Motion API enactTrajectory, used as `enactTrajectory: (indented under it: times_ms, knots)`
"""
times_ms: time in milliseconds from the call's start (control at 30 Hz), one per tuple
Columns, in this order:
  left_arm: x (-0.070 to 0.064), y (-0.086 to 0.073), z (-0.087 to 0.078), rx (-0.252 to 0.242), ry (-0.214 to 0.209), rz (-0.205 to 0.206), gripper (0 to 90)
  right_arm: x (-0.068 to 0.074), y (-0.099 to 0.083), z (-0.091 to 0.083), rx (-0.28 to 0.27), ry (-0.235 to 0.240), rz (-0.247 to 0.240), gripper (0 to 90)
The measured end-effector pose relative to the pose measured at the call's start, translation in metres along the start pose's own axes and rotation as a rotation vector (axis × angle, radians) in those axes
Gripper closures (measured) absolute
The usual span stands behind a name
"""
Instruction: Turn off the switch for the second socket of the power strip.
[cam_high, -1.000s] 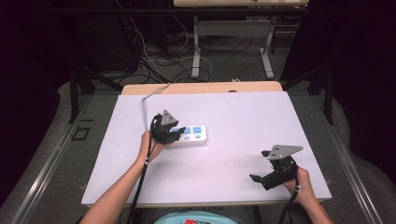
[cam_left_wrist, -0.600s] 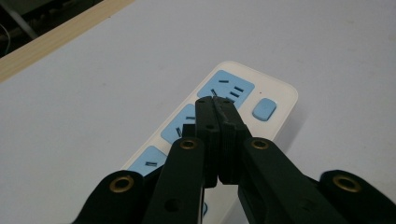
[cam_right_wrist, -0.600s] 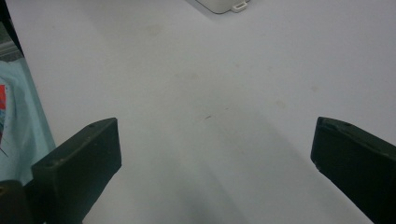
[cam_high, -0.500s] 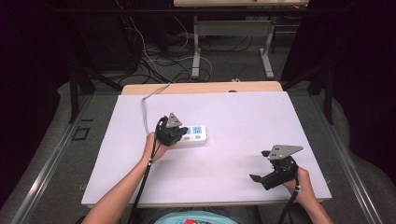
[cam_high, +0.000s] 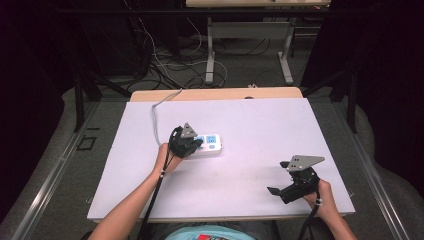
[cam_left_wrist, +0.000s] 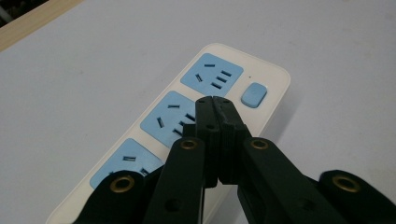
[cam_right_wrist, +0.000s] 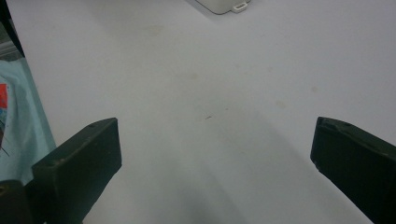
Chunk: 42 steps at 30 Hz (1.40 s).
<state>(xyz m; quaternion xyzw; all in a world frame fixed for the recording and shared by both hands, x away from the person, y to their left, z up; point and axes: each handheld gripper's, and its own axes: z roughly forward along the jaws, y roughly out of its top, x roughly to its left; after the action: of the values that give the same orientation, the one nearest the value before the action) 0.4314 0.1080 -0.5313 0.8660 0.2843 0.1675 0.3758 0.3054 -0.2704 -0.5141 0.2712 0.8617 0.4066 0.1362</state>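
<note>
power strip (cam_left_wrist: 196, 121) | left gripper (cam_left_wrist: 215, 103) – jaws closed, tips over middle socket | right gripper (cam_high: 280, 191) – jaws wide, well apart

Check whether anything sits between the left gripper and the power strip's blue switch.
Nothing visible does. The left gripper, its fingers pressed together, hangs over the middle socket of the power strip; the blue switch lies just beyond the tips, with bare white casing between them. Whether the tips touch the strip is unclear.
</note>
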Motion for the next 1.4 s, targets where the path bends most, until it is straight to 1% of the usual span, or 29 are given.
enactTrajectory:
  times_ms: [33,67,133,167,233,367,400,600,667,800,933,1033,1200,1267,1300,1333,1400]
  knots:
    - [-0.0004,-0.0005,0.0010,-0.001,0.001,0.001,89.7,-0.0001,0.0000,-0.0001,0.000,0.001,0.000,1.4]
    - [-0.0011,-0.0009,0.0013,0.010,-0.004,-0.006,89.7,-0.0001,0.0000,-0.0001,0.000,0.001,0.000,1.4]
    - [-0.0014,-0.0018,0.0035,0.005,-0.001,-0.002,89.7,-0.0001,0.0000,0.0000,0.001,0.004,0.001,1.4]
    - [-0.0010,-0.0017,0.0033,0.014,-0.005,0.004,89.7,0.0001,-0.0002,0.0005,-0.005,-0.001,0.000,1.5]
    - [-0.0008,-0.0021,0.0039,0.007,-0.004,0.003,89.7,0.0002,-0.0002,0.0006,-0.005,-0.003,0.002,1.5]
    - [-0.0005,-0.0034,0.0048,0.017,-0.005,0.002,89.7,-0.0002,-0.0001,-0.0001,0.002,-0.002,-0.001,1.5]
    - [-0.0007,-0.0038,0.0048,0.015,-0.004,-0.002,89.7,-0.0001,-0.0001,-0.0002,0.002,-0.001,0.001,1.6]
    - [-0.0017,-0.0038,0.0056,0.008,-0.008,0.009,89.8,0.0000,-0.0001,-0.0001,0.002,-0.002,0.000,1.6]
    - [-0.0010,-0.0046,0.0054,0.008,-0.017,-0.008,89.9,0.0002,-0.0001,-0.0001,0.002,-0.005,-0.002,1.6]
    - [-0.0018,-0.0042,0.0058,0.007,-0.009,0.008,89.9,0.0001,-0.0002,-0.0003,0.003,-0.004,-0.001,1.6]
    - [-0.0019,-0.0044,0.0054,0.013,-0.011,0.002,90.0,-0.0001,0.0000,0.0001,0.001,-0.007,-0.005,1.7]
    - [-0.0033,-0.0040,0.0057,0.014,-0.002,0.018,90.0,0.0003,0.0000,-0.0002,0.002,-0.008,-0.003,1.7]
    - [-0.0044,-0.0039,0.0062,0.012,0.005,0.022,90.0,0.0001,0.0001,0.0000,0.002,-0.009,-0.005,1.8]
    - [-0.0048,-0.0036,0.0060,0.016,0.006,0.025,90.0,-0.0009,0.0006,-0.0011,0.013,-0.006,-0.020,1.8]
    - [-0.0049,-0.0034,0.0060,0.017,0.008,0.030,90.0,-0.0007,0.0004,-0.0009,0.013,-0.002,-0.016,1.8]
    - [-0.0049,-0.0034,0.0060,0.017,0.008,0.030,90.0,-0.0004,0.0001,0.0000,0.000,-0.011,-0.013,1.8]
    - [-0.0049,-0.0033,0.0060,0.018,0.009,0.031,90.0,0.0000,0.0000,-0.0004,0.002,-0.010,-0.009,1.9]
